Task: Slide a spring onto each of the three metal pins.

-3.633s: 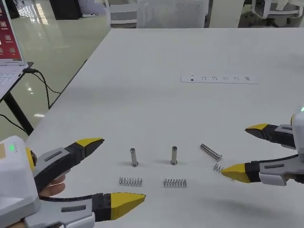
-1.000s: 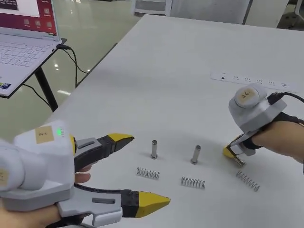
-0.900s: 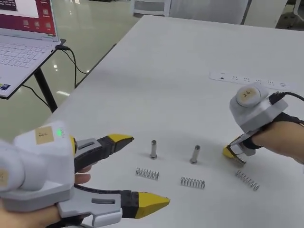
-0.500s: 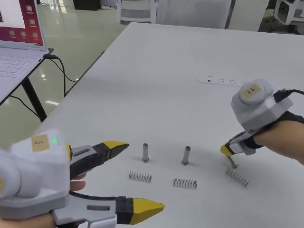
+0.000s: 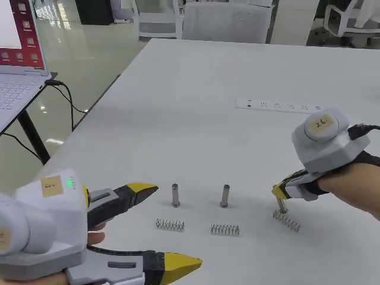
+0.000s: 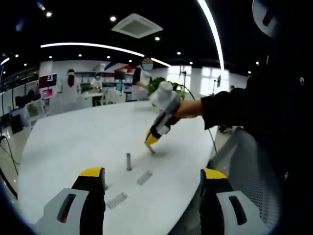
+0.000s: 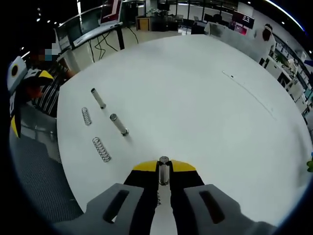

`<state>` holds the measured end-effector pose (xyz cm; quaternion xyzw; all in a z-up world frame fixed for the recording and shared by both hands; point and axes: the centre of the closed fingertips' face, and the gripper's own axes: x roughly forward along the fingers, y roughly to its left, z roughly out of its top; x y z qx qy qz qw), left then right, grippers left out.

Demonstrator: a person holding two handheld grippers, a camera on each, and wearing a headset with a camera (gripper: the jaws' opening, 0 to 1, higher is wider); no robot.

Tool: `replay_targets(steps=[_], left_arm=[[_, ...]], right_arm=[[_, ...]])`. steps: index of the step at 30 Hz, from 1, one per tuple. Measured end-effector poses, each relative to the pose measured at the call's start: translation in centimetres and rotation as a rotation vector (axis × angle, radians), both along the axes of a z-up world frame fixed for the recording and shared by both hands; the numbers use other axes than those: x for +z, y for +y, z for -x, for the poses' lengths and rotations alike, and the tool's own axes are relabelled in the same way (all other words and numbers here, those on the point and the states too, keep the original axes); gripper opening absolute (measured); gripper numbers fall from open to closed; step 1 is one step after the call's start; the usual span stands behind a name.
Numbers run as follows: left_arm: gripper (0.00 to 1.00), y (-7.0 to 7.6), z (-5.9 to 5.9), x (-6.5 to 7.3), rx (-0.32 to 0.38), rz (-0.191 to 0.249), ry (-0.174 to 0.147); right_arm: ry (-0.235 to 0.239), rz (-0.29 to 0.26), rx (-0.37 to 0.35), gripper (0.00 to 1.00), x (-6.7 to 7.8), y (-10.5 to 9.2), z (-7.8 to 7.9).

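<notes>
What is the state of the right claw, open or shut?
Shut. The right claw clamps the short silver metal pin between its yellow tips.

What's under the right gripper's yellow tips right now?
The short silver metal pin, clamped in the right gripper, points down at the white table; a small coil spring lies beside its foot. The jaws cover the pin's middle.

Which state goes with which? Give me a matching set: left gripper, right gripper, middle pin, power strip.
1. left gripper
2. right gripper
3. middle pin
4. power strip

A. shut on the third pin
B. upright, bare
C. open, holding nothing
D. lying flat, farthest away

Pairs: 1-C, 2-A, 3-B, 4-D
</notes>
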<state>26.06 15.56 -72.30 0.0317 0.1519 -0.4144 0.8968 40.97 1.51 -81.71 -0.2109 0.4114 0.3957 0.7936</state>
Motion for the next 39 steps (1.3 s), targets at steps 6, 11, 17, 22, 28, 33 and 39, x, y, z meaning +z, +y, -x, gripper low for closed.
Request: replay_targets(steps=[6,11,17,22,28,33,39], left_arm=[[0.76,-0.1,0.1,-0.1,-0.010,-0.006,0.002],[0.76,-0.3,0.2,-0.2,-0.019,-0.013,0.005],[0.76,-0.3,0.2,-0.4,-0.025,-0.018,0.008],[0.76,-0.4,0.3,-0.4,-0.029,-0.021,0.007],[0.75,-0.4,0.4,-0.3,-0.032,-0.018,0.007],[0.75,-0.4,0.4,-0.2,-0.029,-0.012,0.002],[0.75,-0.5,0.5,-0.2,-0.035,-0.012,0.003]], right_arm=[[-0.019,-0.043,-0.005,0.05,0.4,0.2,0.3],[-0.014,-0.061,-0.020,0.05,0.4,-0.1,0.7],[-0.002,-0.052,-0.033,0.05,0.4,-0.7,1.4],[0.001,-0.043,-0.033,0.05,0.3,-1.0,1.8],[0.001,-0.020,-0.025,0.05,0.3,-1.1,2.1],[0.001,-0.023,-0.021,0.05,0.3,-1.1,2.2],[-0.001,-0.027,-0.013,0.06,0.4,-1.2,2.4]])
